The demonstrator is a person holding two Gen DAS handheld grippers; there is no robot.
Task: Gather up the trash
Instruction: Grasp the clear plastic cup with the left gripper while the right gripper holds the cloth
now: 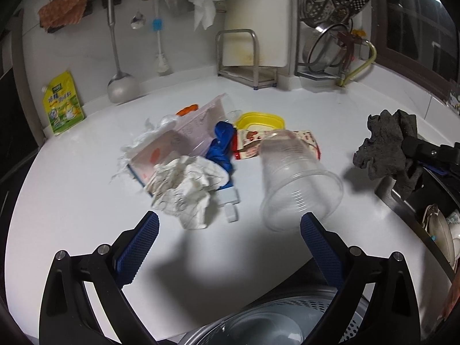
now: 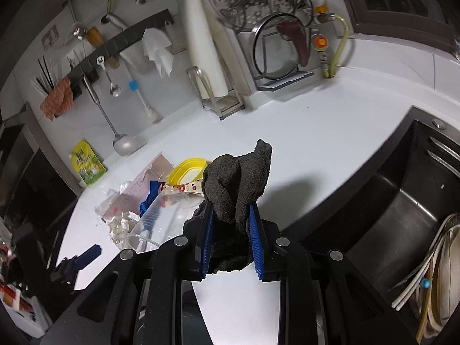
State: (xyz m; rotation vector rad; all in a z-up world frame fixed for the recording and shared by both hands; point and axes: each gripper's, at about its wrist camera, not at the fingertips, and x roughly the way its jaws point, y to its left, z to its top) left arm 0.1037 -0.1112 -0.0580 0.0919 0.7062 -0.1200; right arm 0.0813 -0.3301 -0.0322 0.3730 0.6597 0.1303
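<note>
**Left wrist view: open jaws over the trash pile, dark cloth clamped on the right**

Left wrist view shows the left hand-held gripper (image 1: 230, 235) with its blue pads spread wide and nothing between them, hanging over the white surface (image 1: 86, 195). Just beyond its right pad lies a clear plastic cup (image 1: 296, 184), tipped on its side with the mouth toward the camera. Beyond the left pad sits a crumpled white tissue (image 1: 187, 189), resting against a flattened pink carton (image 1: 178, 143). Behind these lie a blue plastic scrap (image 1: 221, 143), a red-patterned wrapper (image 1: 250, 143) and a yellow lid (image 1: 258, 119), all bunched together mid-surface.

The right hand-held gripper (image 2: 231, 224) is closed narrowly on a dark grey cloth (image 2: 238, 178), which bulges above the pads and hangs below them, lifted off the surface. To its right a steel sink (image 2: 402, 201) holds dishes. A green pouch (image 1: 63, 106) stands against the back wall.
</note>
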